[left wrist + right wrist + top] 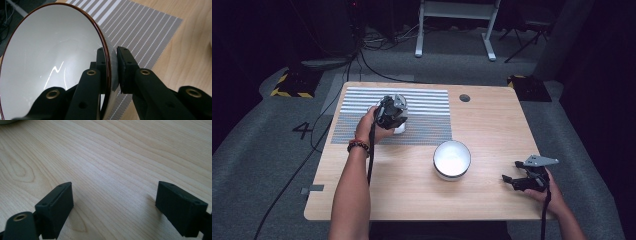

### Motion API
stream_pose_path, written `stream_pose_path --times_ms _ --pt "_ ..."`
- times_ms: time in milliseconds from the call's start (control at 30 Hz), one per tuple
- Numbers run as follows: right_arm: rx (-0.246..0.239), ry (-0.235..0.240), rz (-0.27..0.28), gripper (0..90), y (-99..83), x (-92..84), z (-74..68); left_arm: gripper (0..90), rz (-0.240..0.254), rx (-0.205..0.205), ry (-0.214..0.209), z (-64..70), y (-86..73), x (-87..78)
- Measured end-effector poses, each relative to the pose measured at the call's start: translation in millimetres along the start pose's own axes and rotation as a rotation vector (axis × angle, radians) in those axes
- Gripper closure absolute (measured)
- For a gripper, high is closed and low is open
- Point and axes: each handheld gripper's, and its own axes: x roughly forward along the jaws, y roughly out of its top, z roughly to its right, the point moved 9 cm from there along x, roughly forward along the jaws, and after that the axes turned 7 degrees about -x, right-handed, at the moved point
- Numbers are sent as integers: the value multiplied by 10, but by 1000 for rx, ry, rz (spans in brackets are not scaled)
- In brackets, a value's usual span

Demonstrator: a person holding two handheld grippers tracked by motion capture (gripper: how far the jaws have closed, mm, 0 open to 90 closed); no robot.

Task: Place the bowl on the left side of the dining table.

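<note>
My left gripper (391, 114) hangs over the striped placemat (427, 117), shut on the rim of a white bowl (399, 129). In the left gripper view the bowl (50, 55) is tilted on its side, with a thin brown rim. One jaw of the left gripper (113, 65) sits inside the wall and the other outside. A second white bowl (452, 159) with a dark rim stands upright on the bare wood, right of the table's middle. My right gripper (511, 173) rests near the table's right front corner. In its own view, the right gripper (115, 195) is open, with bare wood between the jaws.
The wooden table (492, 125) has a round dark grommet (464, 98) at the back. Behind the table, cables (377, 45) trail over the grey floor, next to a white desk frame (457, 25).
</note>
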Motion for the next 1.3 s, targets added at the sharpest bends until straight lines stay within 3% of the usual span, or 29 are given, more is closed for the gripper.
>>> stream_pose_path --times_ms 167,267,300,367,500,533,833,1133,1300 --pt "2 0 -1 148 -1 -1 -1 805 -14 -36 13 -86 -24 50" --pt "2 0 -1 148 -1 -1 -1 805 3 -64 32 -145 -21 84" --pt "3 0 -1 148 -1 -1 -2 804 -8 -61 21 -161 -28 83" --pt "2 0 0 148 -1 -1 -1 805 -2 -69 45 -192 -23 102" --pt "3 0 -1 148 -1 -1 -2 805 -6 -86 52 -229 -23 122" --pt "3 0 -1 148 -1 -1 -2 805 -15 -87 39 -233 -34 125" --pt "3 0 -1 148 -1 -1 -1 804 -53 -109 84 -362 -98 243" --pt "3 0 -1 148 -1 -1 -2 804 -74 -115 81 -368 -120 347" --pt "2 0 -1 148 -1 -1 -2 805 -92 -115 104 -383 -138 392"
